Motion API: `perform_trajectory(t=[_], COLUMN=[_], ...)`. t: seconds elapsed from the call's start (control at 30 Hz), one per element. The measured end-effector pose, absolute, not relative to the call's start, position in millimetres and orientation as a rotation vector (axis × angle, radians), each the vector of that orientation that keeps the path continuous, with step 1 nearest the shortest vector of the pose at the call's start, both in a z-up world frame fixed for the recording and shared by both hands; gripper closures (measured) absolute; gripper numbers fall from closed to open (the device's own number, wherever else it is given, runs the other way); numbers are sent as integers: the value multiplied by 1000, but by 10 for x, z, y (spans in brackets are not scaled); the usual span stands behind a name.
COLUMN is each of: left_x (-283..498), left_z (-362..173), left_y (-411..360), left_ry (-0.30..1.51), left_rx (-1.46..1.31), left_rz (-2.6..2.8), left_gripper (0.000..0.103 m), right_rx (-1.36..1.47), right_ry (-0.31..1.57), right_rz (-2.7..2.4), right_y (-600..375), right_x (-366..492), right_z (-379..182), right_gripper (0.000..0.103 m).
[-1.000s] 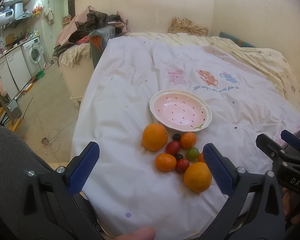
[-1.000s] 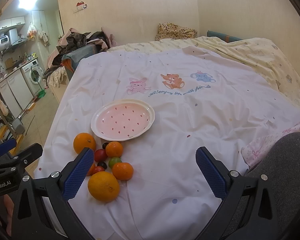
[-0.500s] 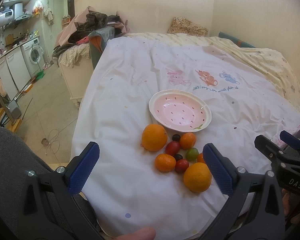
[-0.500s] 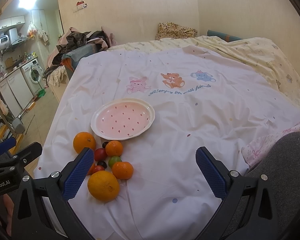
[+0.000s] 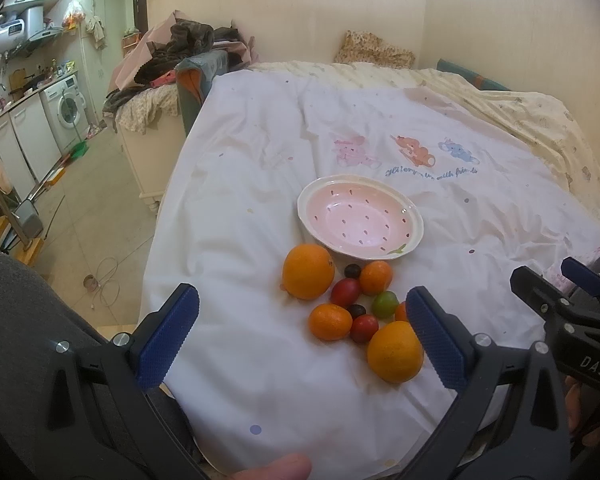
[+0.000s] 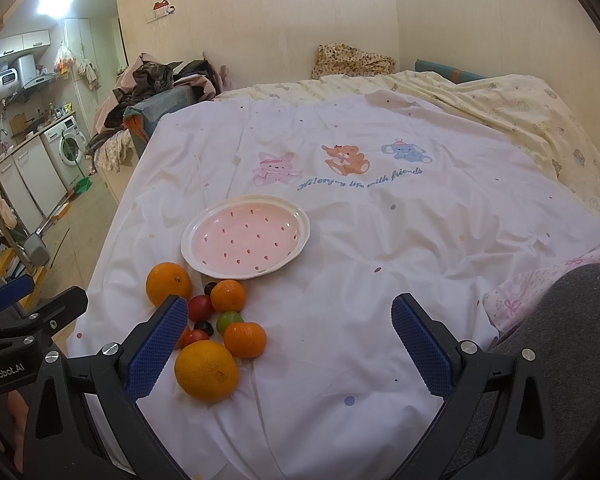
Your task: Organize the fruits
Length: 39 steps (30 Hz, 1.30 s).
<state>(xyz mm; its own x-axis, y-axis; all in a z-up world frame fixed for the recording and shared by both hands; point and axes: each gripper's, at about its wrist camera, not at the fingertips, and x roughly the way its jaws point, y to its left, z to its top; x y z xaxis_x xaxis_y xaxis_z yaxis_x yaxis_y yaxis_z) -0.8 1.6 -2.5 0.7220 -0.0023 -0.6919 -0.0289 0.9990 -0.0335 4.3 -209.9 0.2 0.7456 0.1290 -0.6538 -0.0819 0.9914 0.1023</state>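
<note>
Fruits (image 5: 356,308) clustered near bed's (image 6: 380,240) front edge, just before empty pink plate (image 5: 360,218) — left gripper (image 5: 300,336) and right gripper (image 6: 288,344) fingers spread wide, gripping nothing.

A: Which colour is the plate (image 5: 414,226)?
B: Pink with dark red specks, the rim is cream.
A: And the sheet (image 6: 380,280)?
B: White, with small dots and pink, orange and blue cartoon animals.

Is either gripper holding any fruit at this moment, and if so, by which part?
Nothing is held. The left gripper and the right gripper are both open, above the sheet. The fruit lies untouched beside the plate.
</note>
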Motion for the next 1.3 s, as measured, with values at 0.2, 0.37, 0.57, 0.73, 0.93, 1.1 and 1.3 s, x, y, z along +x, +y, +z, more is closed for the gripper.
perform_trajectory(t=[0.2,0.37,0.57,0.73,0.93,1.1,1.3], left_x=[-5,-3,60,224,367,489,627], left_z=[-33,-43,-124,-344,-680,-934,-1104], left_y=[16,16,49,-80,-324,-583,-714], left_ry=[764,765,827,973,1167,1267,1329], left_rx=[-41,-42,-67,-19,2,4,-50], left_rz=[18,18,-8,-19,-79,-127,-140], left_gripper=[1,1,1,1,1,7,13], right_rx=[68,70,131,140,131,178,247], right_ry=[722,729,815,834,859,918,974], right_rz=[115,115,136,147,159,134,93], right_y=[-2098,-2085,-2182,-2273,-2340,-2491,-2668], right_x=[45,42,239,459,717,909,990], right_z=[0,-88,-66,59,84,-46,-245], right_gripper=[0,0,0,0,0,0,0])
